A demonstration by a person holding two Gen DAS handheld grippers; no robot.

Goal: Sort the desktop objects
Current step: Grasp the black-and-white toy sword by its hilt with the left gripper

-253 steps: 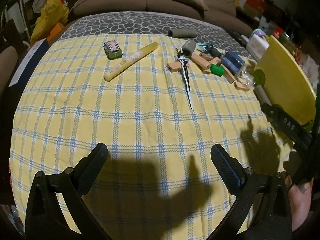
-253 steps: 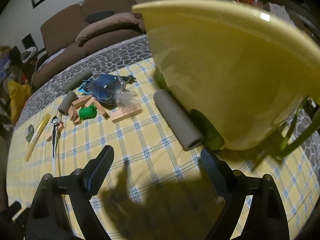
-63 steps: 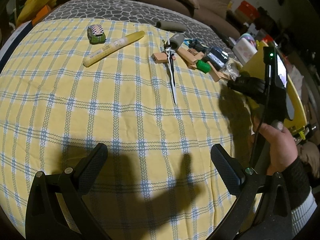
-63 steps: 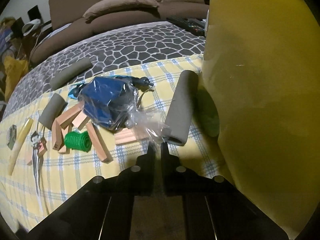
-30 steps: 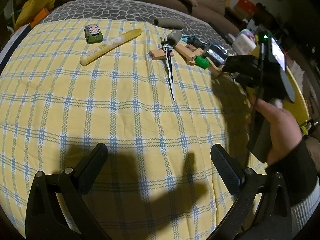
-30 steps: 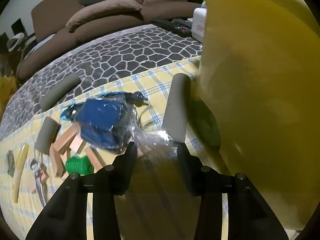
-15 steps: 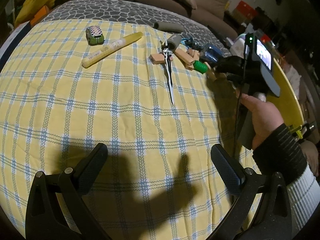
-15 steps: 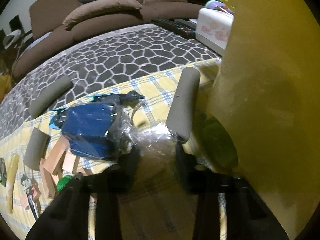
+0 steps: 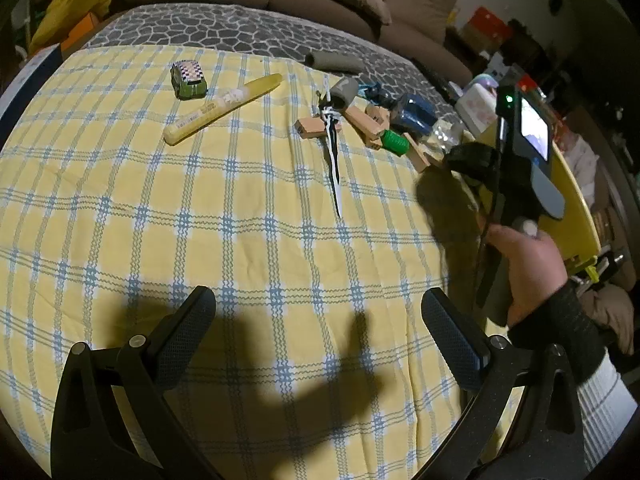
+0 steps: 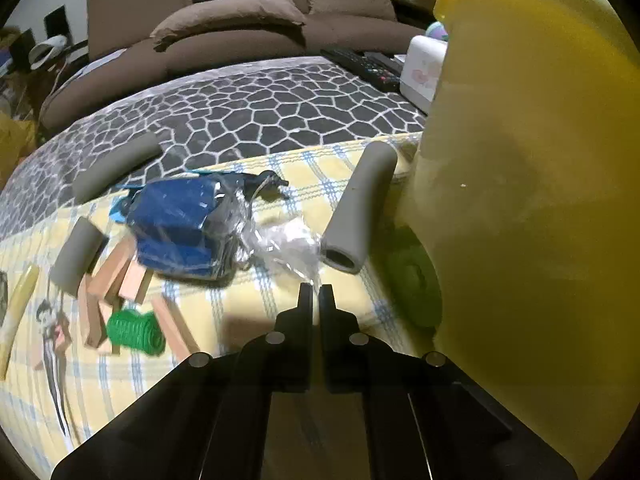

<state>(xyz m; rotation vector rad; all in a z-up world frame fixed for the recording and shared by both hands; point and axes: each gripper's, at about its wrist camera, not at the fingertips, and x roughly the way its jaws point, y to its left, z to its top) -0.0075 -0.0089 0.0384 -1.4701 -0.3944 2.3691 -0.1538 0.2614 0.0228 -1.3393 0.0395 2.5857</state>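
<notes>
In the right wrist view my right gripper (image 10: 315, 290) is shut on a corner of the clear plastic bag (image 10: 288, 246) that holds a blue object (image 10: 176, 220). The bag lies on the yellow checked cloth beside a grey foam tube (image 10: 360, 210) and the yellow basin (image 10: 532, 200). Wooden blocks (image 10: 120, 276) and a green roll (image 10: 136, 332) lie to the left. In the left wrist view my left gripper (image 9: 320, 336) is open and empty over bare cloth, and the right gripper (image 9: 468, 158) shows by the bag (image 9: 442, 134).
A toy car (image 9: 188, 79), a yellow marker (image 9: 224, 108) and a black-and-white bookmark (image 9: 333, 152) lie on the cloth. Two more grey tubes (image 10: 116, 166) lie at the back. A white box (image 10: 424, 68) and remotes (image 10: 360, 64) sit behind the basin. A sofa stands beyond.
My right gripper opened, moved onto the bag's loose plastic corner and has shut on it. The left gripper has stayed open in place.
</notes>
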